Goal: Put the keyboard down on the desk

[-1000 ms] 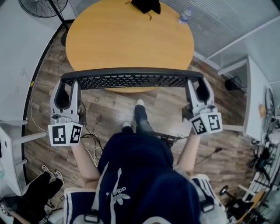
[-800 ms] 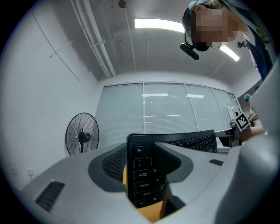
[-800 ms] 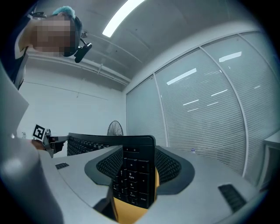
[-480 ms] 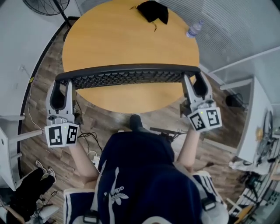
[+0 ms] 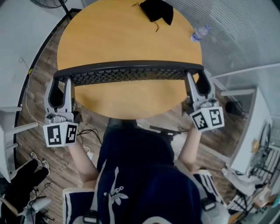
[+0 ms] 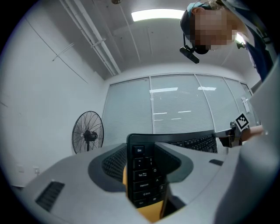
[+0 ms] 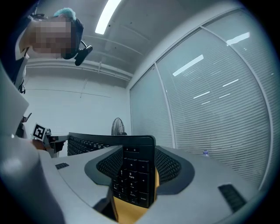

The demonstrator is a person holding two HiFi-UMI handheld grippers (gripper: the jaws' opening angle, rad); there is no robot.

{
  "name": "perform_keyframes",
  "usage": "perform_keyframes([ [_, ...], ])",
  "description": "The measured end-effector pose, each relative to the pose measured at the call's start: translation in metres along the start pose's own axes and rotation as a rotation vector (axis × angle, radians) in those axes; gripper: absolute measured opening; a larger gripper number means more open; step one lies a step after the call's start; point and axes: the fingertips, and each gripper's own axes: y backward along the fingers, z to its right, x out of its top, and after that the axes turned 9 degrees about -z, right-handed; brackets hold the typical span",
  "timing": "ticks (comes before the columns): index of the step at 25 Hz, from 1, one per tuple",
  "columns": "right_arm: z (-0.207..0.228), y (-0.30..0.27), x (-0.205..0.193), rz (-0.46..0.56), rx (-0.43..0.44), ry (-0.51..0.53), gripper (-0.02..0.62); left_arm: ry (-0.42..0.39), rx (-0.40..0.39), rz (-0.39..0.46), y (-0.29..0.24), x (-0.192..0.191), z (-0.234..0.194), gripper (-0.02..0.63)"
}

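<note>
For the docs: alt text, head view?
A black keyboard, held at each end by the left gripper and right gripper, spans the near part of a round wooden desk. A bottle and dark cloth lie at its far edge.

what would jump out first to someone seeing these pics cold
The long black keyboard stands out first, gripped at its two ends: the left gripper is shut on one end and the right gripper on the other. It spans the near part of the round orange-brown desk. A black cloth-like item and a plastic bottle sit near the desk's far edge.
</note>
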Motion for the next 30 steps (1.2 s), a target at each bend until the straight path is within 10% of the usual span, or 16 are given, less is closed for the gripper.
perform_keyframes([
  [30,0.022,-0.010,-0.007,-0.028,-0.088,-0.050,0.210,-0.016,-0.088,-0.054,-0.058,0.003,-0.001,0.192],
])
